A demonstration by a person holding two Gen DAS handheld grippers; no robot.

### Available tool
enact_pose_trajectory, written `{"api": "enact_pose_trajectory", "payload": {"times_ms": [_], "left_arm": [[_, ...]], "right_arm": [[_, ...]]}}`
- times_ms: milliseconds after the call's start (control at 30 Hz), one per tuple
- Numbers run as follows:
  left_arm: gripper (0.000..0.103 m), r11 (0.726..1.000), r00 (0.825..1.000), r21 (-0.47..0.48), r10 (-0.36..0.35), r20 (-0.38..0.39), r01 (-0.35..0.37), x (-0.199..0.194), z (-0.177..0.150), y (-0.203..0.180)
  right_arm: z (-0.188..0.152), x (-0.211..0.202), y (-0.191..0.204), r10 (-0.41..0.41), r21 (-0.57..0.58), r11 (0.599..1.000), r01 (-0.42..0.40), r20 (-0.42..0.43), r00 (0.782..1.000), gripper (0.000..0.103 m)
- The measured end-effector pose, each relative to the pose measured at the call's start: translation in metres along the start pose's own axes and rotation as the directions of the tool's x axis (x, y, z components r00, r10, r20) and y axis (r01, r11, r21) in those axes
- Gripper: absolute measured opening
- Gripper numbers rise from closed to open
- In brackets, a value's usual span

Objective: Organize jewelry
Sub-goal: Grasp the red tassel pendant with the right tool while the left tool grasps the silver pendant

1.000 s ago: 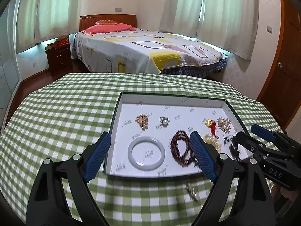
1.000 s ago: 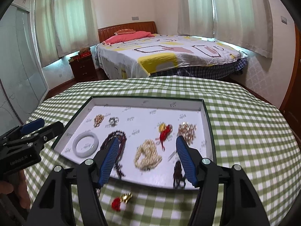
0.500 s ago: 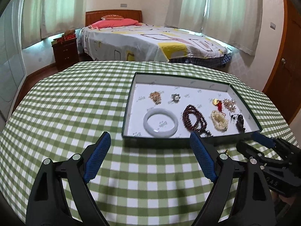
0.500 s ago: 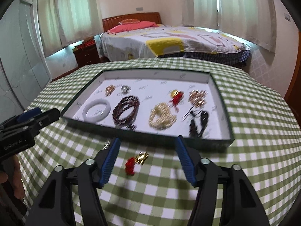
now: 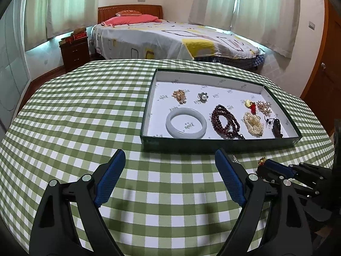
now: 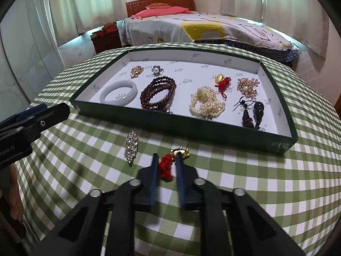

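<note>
Right tongs [image 6: 167,163] have just been closing, now pinching the red-tasselled gold charm [image 6: 170,162] on the desk [image 6: 234,181] before the tray [image 6: 191,125]; left tongs [image 5: 170,179] gape empty. You should lift straight up, clear the rim; set it on bare liner.

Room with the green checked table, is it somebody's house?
Most likely a bedroom in a home: a made bed with a pink pillow, a wooden nightstand beside it, and long curtains over the windows.
</note>
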State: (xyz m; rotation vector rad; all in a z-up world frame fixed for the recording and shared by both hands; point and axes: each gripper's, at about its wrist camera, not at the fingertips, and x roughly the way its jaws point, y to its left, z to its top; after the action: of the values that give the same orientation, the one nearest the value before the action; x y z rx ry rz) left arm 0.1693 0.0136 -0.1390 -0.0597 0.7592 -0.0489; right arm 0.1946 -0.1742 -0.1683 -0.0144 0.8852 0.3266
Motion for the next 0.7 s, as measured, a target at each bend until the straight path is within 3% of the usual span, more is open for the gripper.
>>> {"api": "enact_pose_trajectory", "payload": {"times_ms": [700], "left_arm": [[0.084,0.995,0.994,0.060,-0.069,-0.080,0.074,0.024,-0.011,-0.052]], "right_arm": [[-0.008,-0.023,-0.034,-0.041,0.044,0.998,0.038,0.054,0.998,0.010]]}}
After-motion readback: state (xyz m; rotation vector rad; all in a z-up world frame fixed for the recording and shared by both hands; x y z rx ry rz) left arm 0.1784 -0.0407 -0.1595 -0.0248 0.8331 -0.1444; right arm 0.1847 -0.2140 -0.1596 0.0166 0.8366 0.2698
